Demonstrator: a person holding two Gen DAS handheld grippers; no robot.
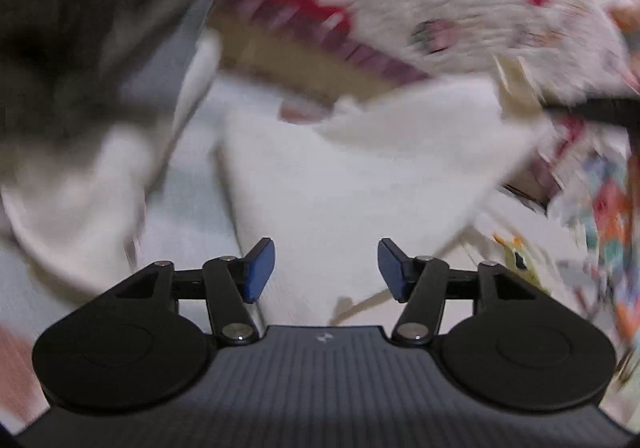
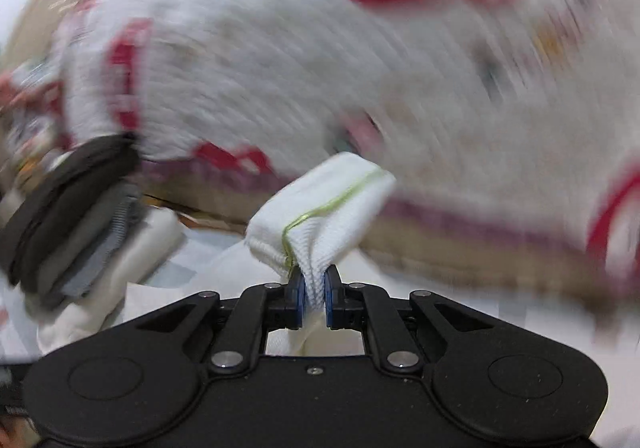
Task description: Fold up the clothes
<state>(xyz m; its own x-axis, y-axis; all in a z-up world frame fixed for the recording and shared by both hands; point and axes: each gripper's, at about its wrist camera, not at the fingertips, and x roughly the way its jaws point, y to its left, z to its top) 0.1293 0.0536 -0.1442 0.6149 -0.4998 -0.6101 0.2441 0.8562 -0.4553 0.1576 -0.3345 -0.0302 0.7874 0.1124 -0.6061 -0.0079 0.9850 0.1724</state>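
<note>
White blanket with red motifs is seen blurred across the far field in both views. White garment is spread flat just ahead of the left gripper, fingers spread, nothing between them. Its ribbed, green-stitched hem is pinched by the right gripper. Dark folded stack sits left.

both fisheye views are evenly and softly lit, without glare or hard shadows. heavy motion blur smears everything beyond the fingers; only the gripper bodies stay sharp. frame edges curve strongly, with dark vignetting in the corners.
</note>
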